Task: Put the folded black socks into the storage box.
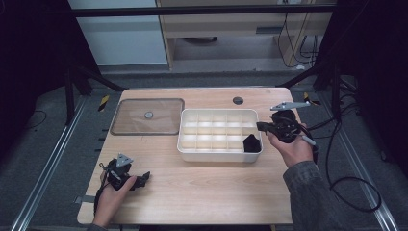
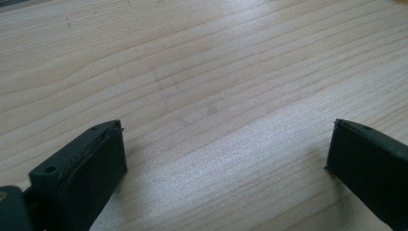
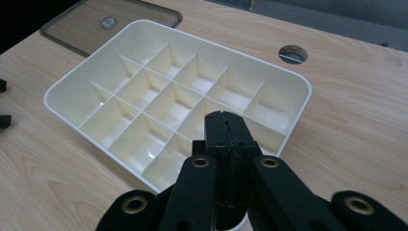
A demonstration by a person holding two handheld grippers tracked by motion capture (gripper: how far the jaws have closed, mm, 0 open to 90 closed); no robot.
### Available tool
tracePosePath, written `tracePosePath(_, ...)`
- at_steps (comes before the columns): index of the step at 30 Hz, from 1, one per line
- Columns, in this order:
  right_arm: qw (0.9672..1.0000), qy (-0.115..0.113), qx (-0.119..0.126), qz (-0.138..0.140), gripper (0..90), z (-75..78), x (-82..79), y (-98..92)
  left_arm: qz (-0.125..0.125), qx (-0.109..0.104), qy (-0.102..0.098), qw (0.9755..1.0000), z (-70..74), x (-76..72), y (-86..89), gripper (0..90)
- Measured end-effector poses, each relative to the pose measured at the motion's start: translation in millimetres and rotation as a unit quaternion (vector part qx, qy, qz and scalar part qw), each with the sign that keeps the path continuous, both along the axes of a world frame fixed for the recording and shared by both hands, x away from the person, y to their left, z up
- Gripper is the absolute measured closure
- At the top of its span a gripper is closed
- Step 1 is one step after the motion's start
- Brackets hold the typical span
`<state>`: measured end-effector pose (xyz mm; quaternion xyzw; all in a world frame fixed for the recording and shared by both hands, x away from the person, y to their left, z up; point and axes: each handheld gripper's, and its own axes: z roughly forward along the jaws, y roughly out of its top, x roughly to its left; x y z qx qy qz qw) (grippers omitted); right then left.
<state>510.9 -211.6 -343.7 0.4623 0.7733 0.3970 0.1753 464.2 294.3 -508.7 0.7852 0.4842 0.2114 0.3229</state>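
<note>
A white tray split into several compartments lies in the middle of the wooden table. A small black thing sits in its front right compartment. My right gripper hovers at the tray's right end, pointing left over the rim. In the right gripper view its jaws are pressed flat together with nothing between them, above the tray's near corner. My left gripper rests at the front left of the table. Its jaws stand wide apart over bare wood.
A clear lid with a round knob lies flat to the left of the tray. A round cable hole is in the table behind the tray. The right gripper's cable trails off the table's right side. Bare wood runs along the front.
</note>
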Motion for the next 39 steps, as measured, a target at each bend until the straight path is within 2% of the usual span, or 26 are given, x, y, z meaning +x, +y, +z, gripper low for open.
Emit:
tracePosePath(9,1.0,-0.005,0.005,-0.001,90.0,-3.4,-10.3,-9.1,0.001,-0.001,-0.001,1.0,-0.2,0.0,-0.2,0.0)
tracePosePath(20,0.9998,-0.004,0.015,-0.007,80.3,-15.7,-22.3,-21.7,0.001,-0.001,-0.001,1.0,-0.1,0.0,-0.2,0.0)
tracePosePath(23,0.9998,-0.004,0.017,-0.007,74.7,-20.6,-25.7,-23.7,0.001,-0.001,-0.001,1.0,-0.1,0.0,-0.2,0.0)
tracePosePath(30,0.9997,-0.004,0.017,-0.015,54.3,-33.4,-34.0,-29.0,0.001,-0.001,-0.001,1.0,-0.1,0.0,-0.2,0.0)
tracePosePath(35,0.9997,-0.003,0.007,-0.024,39.4,-46.3,-40.7,-33.5,0.0,-0.001,-0.001,1.0,-0.1,0.0,-0.1,0.0)
tracePosePath(39,0.9996,-0.006,0.002,-0.028,32.1,-53.8,-44.6,-35.6,0.001,0.0,0.0,1.0,0.0,-0.1,-0.2,0.0)
